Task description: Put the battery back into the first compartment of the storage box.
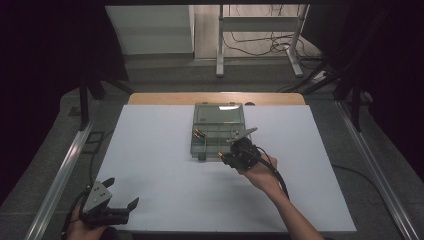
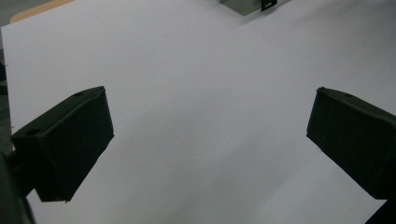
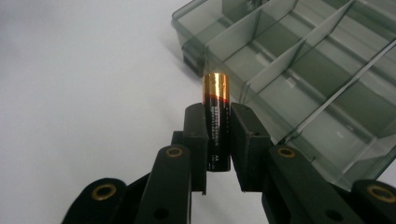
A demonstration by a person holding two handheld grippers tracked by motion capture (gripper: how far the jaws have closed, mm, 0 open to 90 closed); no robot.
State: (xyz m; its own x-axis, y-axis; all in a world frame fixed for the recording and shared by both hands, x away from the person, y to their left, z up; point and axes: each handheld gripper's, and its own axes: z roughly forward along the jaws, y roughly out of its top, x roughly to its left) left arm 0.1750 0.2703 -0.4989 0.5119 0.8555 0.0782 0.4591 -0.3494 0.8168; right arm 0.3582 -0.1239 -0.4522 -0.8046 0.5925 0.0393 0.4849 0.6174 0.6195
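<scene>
Table [image 1: 165, 190]: white sheet, bare on the near side where I work.
Box [image 1: 218, 131]: clear grey organiser, lid thrown back, at the far middle of the sheet; dividers cut it into long compartments, and two batteries [image 1: 199, 134] already lie in one on its left side.
Right gripper [image 3: 217, 140]: my jaws are clamped on the sides of a battery [image 3: 216, 119], gold end sticking out past the tips, just short of the box's near corner.
Left gripper [image 1: 120, 197]: my jaws stand wide apart with nothing between them, resting at the near left edge, well away from the box.
Doing it well, as I judge it: line the battery up lengthwise with a compartment, clear the near wall, lower until it nearly rests, then let go so it neither bounces nor rolls.
</scene>
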